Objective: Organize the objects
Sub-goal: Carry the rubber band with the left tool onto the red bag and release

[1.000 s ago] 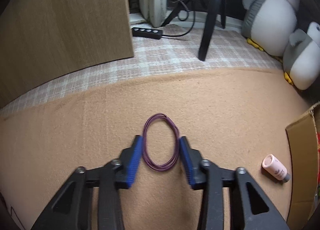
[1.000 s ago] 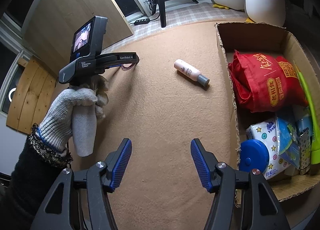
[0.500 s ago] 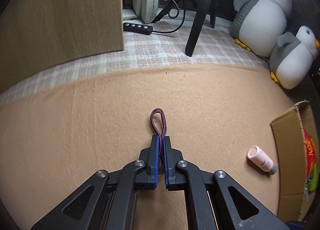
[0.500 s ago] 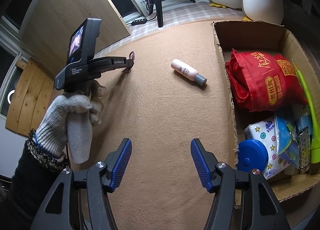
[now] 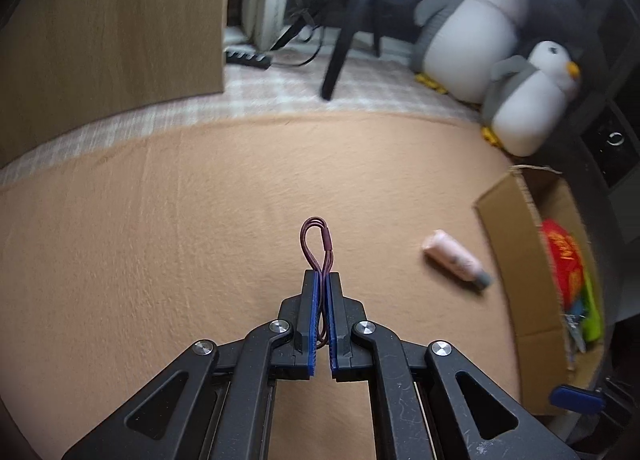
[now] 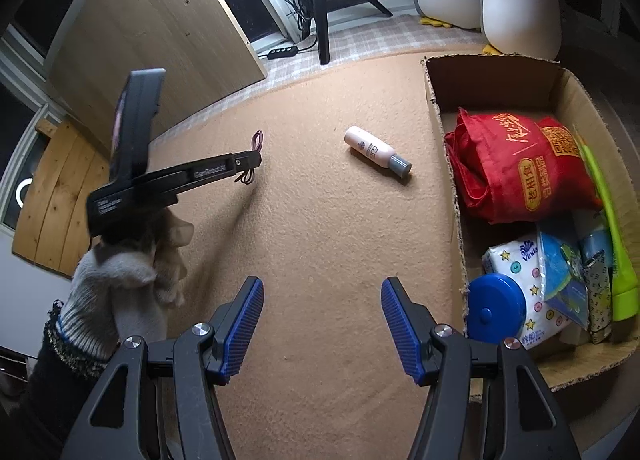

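My left gripper (image 5: 322,275) is shut on a purple hair-tie loop (image 5: 316,238) and holds it lifted above the tan carpet (image 5: 160,220). The loop sticks out past the blue pads. In the right wrist view the left gripper (image 6: 256,158) is at the left, with the loop (image 6: 257,139) hanging from its tip. A small pink bottle with a grey cap (image 6: 376,151) lies on its side on the carpet, also in the left wrist view (image 5: 454,258). My right gripper (image 6: 322,318) is open and empty above the carpet, left of the cardboard box (image 6: 436,100).
The box holds a red bag (image 6: 520,168), a tissue pack (image 6: 524,300), a blue round lid (image 6: 496,304), a green tool (image 6: 608,220). Two plush penguins (image 5: 480,40) stand behind it. A tripod leg (image 5: 344,48), a power strip (image 5: 248,58) and a wooden panel (image 5: 112,32) are at the back.
My left gripper closed on the purple loop, pinching it flat, then lifted it off the carpet and swung right toward the box. My right gripper stayed open and still.
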Tool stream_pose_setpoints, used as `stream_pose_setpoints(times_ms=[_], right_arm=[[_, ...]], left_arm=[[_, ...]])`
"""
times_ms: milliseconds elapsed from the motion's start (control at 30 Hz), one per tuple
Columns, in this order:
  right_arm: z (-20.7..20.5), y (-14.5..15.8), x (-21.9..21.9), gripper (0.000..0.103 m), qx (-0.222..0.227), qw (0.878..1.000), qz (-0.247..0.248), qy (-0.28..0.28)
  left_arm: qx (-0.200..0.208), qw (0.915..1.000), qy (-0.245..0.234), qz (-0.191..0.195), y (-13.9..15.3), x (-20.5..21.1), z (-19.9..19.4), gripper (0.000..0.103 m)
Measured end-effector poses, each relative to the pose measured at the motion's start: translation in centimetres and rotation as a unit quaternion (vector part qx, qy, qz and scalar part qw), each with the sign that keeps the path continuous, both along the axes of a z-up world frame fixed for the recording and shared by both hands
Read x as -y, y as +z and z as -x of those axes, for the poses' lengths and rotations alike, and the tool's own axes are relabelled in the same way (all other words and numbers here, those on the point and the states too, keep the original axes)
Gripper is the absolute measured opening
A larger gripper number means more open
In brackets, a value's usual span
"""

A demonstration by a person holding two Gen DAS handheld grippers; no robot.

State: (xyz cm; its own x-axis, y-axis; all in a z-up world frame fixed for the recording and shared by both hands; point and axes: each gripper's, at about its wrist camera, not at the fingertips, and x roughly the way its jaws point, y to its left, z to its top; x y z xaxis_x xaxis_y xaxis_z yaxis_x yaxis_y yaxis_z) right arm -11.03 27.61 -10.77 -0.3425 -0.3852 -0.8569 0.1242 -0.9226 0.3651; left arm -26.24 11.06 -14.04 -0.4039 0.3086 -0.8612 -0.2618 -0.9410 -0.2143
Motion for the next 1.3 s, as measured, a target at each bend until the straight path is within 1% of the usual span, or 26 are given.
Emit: stream_pose_setpoints(times_ms=[200,400,600,700,867,1000,1067,1100,1133,1200,1300], right_arm=[[-1.2,1.1,-0.9,0.057,-0.011,1.0,0.002,-0.008],[-2.6,1.6,-2.6,0.057,-0.021,0.999,-0.007,-0.023],[-3.6,1.8,-4.7,0.057,-0.024,0.999,-0.014,-0.041],[-4.0,1.7,-6.0,0.057,-0.022,0.998,-0.014,-0.05],[-4.1,1.4,-7.5,0.057,-0.019,0.998,-0.015,-0.062],[-4.2,1.3,-8.6,0.057,-0.018,0.997,-0.015,-0.071],[-4.1,1.1,-8.9,0.057,-0.016,0.997,-0.014,-0.074],[-4.3,1.1,-9.1,0.057,-0.015,0.997,-0.013,-0.074],[-4.3,1.0,-9.2,0.057,-0.014,0.997,-0.012,-0.075],[-4.2,0.9,-9.2,0.057,-0.013,0.997,-0.009,-0.074],[-4.1,0.8,-9.0,0.057,-0.011,0.997,-0.008,-0.07]], left_arm=[[-0.023,0.9987,-0.038,-0.024,3.6,-3.5,-1.3,0.004],[-0.029,0.995,-0.084,-0.045,5.2,-9.3,-1.8,0.004],[-0.025,0.9906,-0.122,-0.056,5.8,-15.4,-2.3,0.004],[-0.018,0.9891,-0.134,-0.058,5.5,-18.1,-2.4,0.004],[-0.009,0.9886,-0.142,-0.051,4.6,-21.0,-2.5,0.004],[-0.001,0.9876,-0.148,-0.052,4.0,-21.9,-2.3,0.005],[0.007,0.9873,-0.15,-0.052,3.9,-22.1,-2.3,0.021],[0.008,0.9872,-0.15,-0.054,3.9,-22.1,-2.4,0.039],[0.009,0.987,-0.15,-0.056,3.9,-22.0,-2.4,0.054],[0.002,0.9881,-0.143,-0.056,4.1,-21.7,-2.4,0.062],[-0.002,0.9886,-0.138,-0.059,4.5,-21.1,-2.3,0.062]])
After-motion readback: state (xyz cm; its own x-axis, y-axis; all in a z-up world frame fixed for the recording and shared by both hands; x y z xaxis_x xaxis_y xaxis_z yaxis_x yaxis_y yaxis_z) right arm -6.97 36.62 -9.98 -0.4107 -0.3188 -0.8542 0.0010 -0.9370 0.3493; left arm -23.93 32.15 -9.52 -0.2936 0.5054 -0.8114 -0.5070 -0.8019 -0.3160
